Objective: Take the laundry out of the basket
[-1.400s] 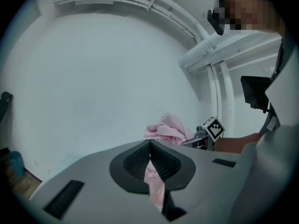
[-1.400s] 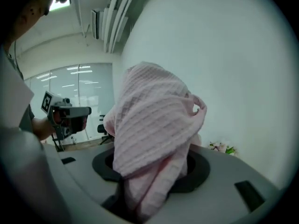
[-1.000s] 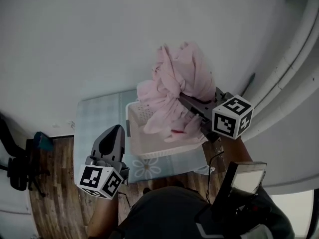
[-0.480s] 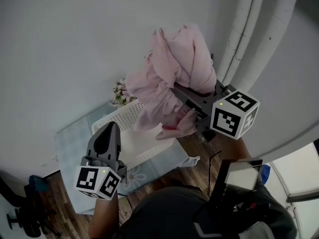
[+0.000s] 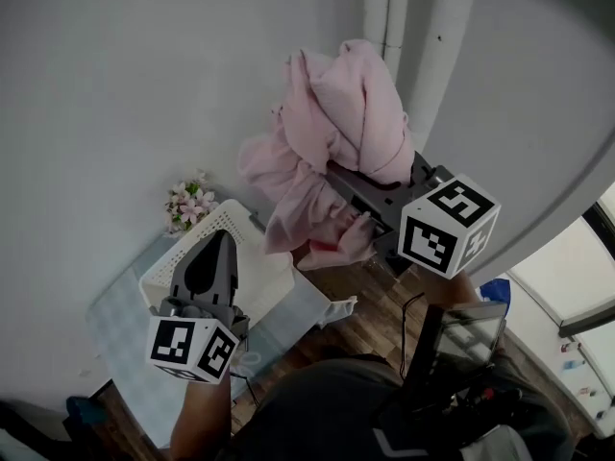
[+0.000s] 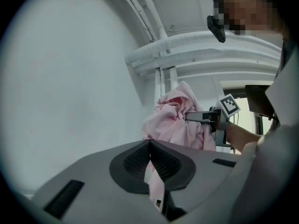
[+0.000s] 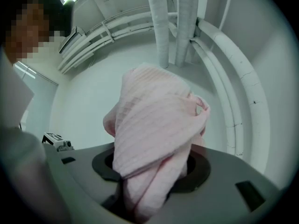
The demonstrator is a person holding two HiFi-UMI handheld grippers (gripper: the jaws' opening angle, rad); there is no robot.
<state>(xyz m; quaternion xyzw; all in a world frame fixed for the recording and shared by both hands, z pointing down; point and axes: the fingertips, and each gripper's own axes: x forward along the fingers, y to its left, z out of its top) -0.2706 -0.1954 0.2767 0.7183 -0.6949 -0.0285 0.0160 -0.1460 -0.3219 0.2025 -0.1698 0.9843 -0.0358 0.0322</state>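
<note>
– Between the jaws of the right gripper (image 5: 351,188), what do you log?

– Laundry (image 5: 346,123), pink, ribbed weave. Jaws clamped on it. Cloth bulges above the fingers and spills down both sides of them; loose tails hang below.

– Where is it relative to the basket (image 5: 219,221)?

– Well apart. Head view: bundle high, in front of the pale wall and the vertical pipes (image 5: 423,27). White lattice basket sits low, down-left of it, on a pale mat (image 5: 115,325) over the wood floor (image 5: 375,305). No cloth touching the rim.

– Left gripper (image 5: 216,243)?

– Jaws together, tips meeting. Its own view shows the pads closed to a slit, holding nothing that I can make out. It hangs over the basket's near side, well left of the bundle, and looks across at the pink cloth and the other gripper.

– Counts?

– Grippers: two, a marker cube on each. Basket: one. Laundry: one bunch; whether one garment or several, cannot tell from the folds. Mat: one. Small clump of flowers (image 5: 187,203): one, just beyond the basket's far corner, against the wall.
</note>
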